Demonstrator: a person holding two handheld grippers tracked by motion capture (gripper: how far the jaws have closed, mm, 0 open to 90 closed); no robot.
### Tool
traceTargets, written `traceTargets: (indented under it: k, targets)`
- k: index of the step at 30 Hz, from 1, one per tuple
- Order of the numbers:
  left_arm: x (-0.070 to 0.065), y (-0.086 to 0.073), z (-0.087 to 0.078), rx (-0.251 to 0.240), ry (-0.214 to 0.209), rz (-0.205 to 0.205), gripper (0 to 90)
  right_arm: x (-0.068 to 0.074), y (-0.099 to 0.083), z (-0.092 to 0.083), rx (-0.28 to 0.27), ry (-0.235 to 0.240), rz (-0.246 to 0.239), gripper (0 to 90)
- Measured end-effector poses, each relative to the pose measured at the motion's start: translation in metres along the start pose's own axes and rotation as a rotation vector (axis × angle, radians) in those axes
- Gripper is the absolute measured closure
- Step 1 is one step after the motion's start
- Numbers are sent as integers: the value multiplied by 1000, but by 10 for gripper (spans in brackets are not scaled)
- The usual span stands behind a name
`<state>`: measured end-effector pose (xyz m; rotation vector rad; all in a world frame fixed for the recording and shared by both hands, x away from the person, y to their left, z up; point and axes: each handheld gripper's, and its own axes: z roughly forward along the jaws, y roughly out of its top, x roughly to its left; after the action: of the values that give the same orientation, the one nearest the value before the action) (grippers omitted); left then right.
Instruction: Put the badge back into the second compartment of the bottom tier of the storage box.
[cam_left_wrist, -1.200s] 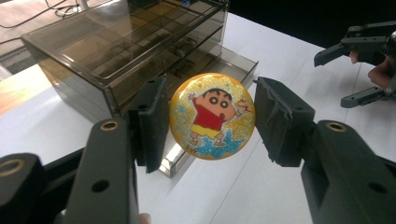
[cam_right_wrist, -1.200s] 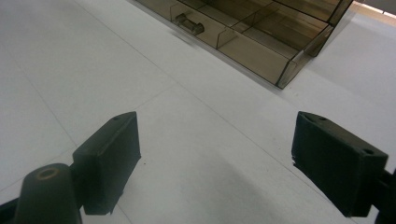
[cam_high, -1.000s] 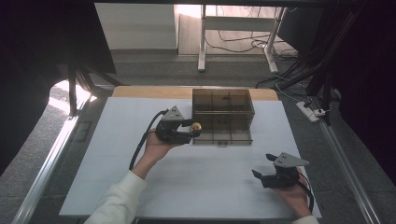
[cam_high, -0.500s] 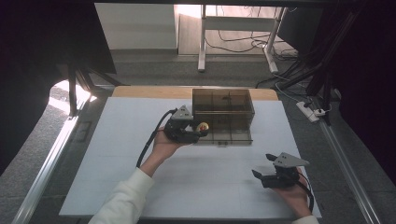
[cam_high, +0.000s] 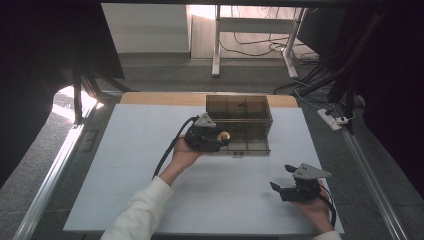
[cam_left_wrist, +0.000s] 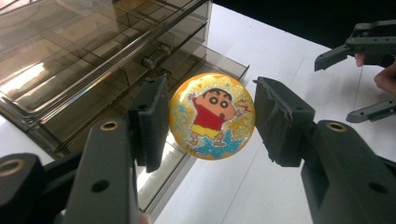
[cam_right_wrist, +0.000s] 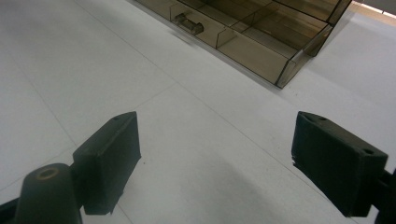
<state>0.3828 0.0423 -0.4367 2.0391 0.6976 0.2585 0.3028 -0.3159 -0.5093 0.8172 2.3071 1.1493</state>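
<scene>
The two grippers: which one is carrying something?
The left gripper, beside the smoky compartment box, is shut on a round cartoon badge. The right gripper rests open on the white table with nothing between its jaws.

A round badge (cam_left_wrist: 212, 116), printed with a cartoon boy in a red shirt on a glittery orange ground, is clamped at its edges between the two black jaws of the left gripper (cam_left_wrist: 211, 122). The badge is held above the white table (cam_left_wrist: 261, 51), just beside the open front of a smoky brown plastic drawer box (cam_left_wrist: 100, 56). The right gripper (cam_left_wrist: 362, 70) is seen at the upper right, its jaws apart, with fingertips (cam_left_wrist: 385, 79) at its side
</scene>
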Motion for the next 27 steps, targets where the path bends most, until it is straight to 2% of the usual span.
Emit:
traceTargets:
  k: [27]
  targets:
    - [4,4,59,44,39,-27,462,-1,-1,1,1,4,2,154]
